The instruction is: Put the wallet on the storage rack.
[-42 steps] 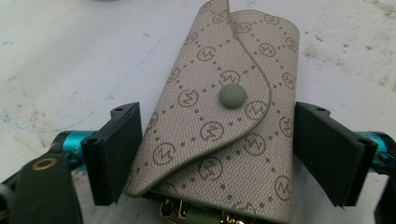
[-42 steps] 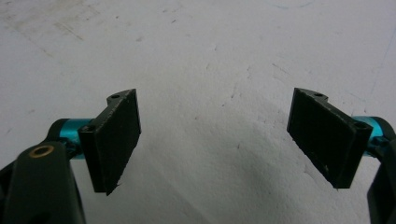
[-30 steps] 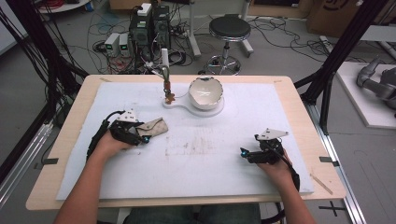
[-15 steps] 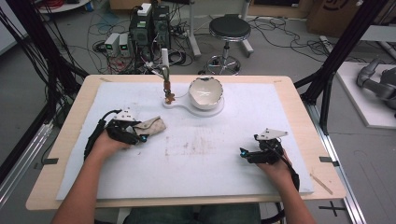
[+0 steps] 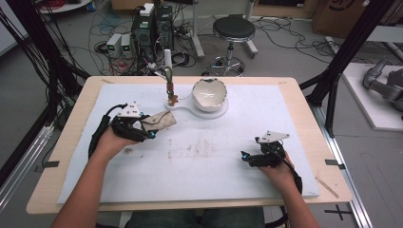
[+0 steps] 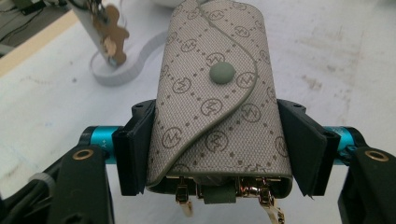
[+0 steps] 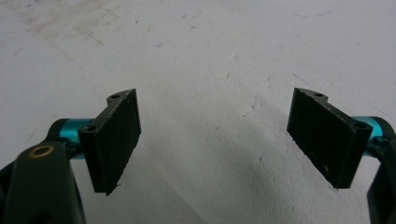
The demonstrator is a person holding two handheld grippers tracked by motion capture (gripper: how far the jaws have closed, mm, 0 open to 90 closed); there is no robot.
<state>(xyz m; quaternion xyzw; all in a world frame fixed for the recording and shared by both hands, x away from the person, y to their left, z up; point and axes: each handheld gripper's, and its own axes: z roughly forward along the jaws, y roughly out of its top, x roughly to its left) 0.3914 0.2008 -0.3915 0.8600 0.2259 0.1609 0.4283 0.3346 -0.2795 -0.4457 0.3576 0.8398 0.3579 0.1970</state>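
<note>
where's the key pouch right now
The key pouch sits clamped between the left gripper jaws at the table's left in the high view, near the white stand.

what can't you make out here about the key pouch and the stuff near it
- Key pouch: its hooks are cut off by the bottom edge of the left gripper view, so whether any key hangs there is unknown. In the high view it is too small to read its pattern.
- Bowl: its contents are too small and blurred to tell in the high view.
- Charm on the stand: its top is cut off by the upper edge of the left gripper view.
</note>
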